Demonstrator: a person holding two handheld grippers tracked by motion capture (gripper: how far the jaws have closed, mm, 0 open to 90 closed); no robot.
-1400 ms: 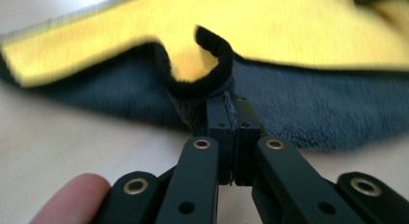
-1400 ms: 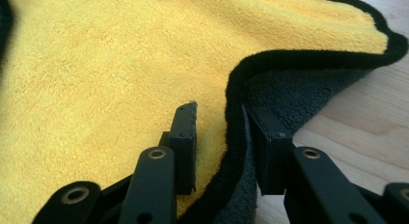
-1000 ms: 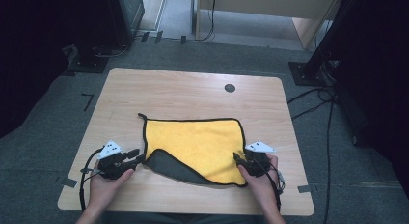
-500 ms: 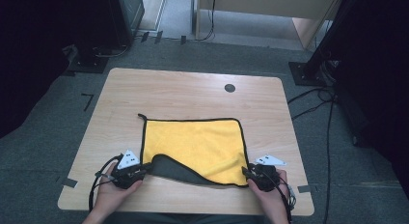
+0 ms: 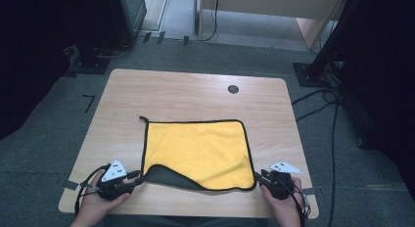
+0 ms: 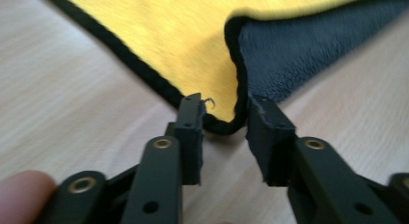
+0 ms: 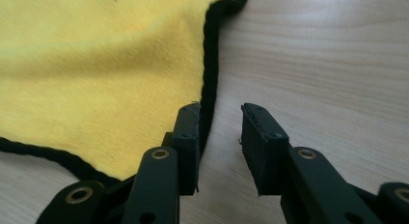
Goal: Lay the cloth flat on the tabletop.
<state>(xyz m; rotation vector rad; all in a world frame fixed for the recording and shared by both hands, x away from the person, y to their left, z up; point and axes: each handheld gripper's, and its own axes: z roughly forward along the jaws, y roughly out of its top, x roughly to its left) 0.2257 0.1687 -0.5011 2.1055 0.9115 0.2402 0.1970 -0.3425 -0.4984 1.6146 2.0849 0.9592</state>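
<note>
A yellow cloth (image 5: pixel 195 148) with black edging lies flat on the wooden table (image 5: pixel 195 95). Its near left corner is turned over and shows the dark grey underside (image 5: pixel 164 175). My left gripper (image 5: pixel 137 178) is at that corner. In the left gripper view the jaws of the left gripper (image 6: pixel 223 115) have just been opening, and the cloth (image 6: pixel 159 35) corner sits loose in the gap beside the grey underside (image 6: pixel 308 45). My right gripper (image 5: pixel 262 177) lies at the near right corner. Its jaws (image 7: pixel 219 118) stand apart over bare wood, with the cloth (image 7: pixel 96 64) edge beside the left jaw.
A small black round cap (image 5: pixel 233 89) sits in the tabletop at the far right. Both hands rest close to the table's near edge. Dark stands and cables (image 5: pixel 323 97) are on the floor around the table.
Both hands have drawn back toward the near edge of the table. The right gripper has come off the cloth's right edge to its near corner. The cloth's turned-over corner remains.
</note>
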